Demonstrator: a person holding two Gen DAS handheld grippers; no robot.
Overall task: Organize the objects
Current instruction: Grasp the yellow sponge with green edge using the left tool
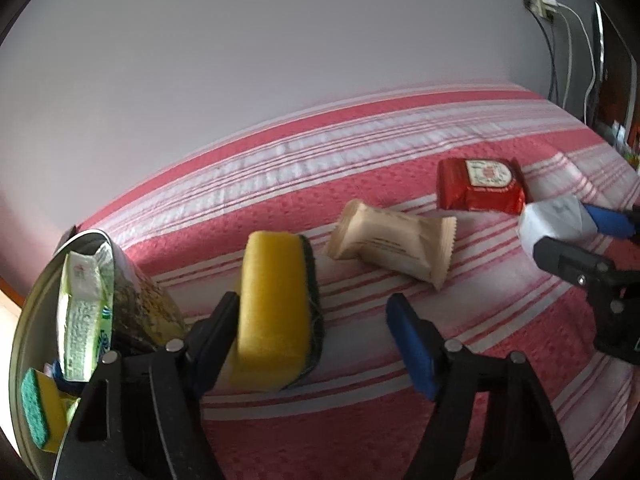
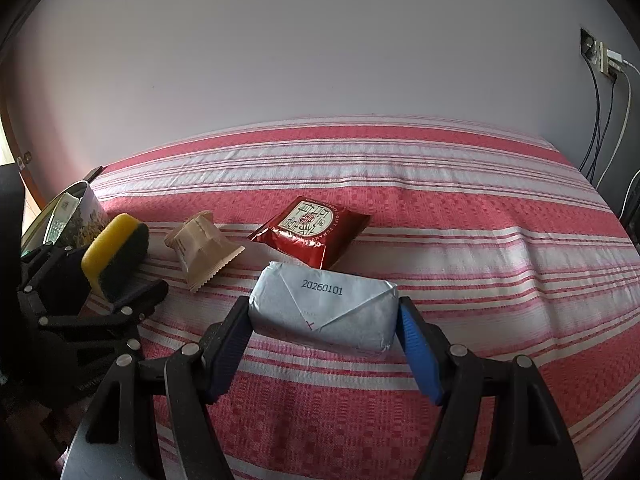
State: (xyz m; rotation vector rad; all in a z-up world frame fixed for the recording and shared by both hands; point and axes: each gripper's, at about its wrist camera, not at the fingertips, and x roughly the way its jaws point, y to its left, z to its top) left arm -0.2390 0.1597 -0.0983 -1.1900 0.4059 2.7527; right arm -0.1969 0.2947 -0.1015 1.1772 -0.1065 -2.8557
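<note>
Sponge (image 1: 276,312) stands between left gripper (image 1: 312,344) jaws, touching one.

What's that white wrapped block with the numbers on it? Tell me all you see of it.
The white wrapped block is a brick-shaped packet in pale, paper-like wrap, folded to a triangular flap like an envelope, stamped 20260101 in dark digits. It sits level between the right gripper jaws, one pad pressing on each short end. Whether it touches the striped bedspread is unclear. The red snack packet lies just behind it.

Two close wrist views, shared bedspread (image 1: 360,168)
</note>
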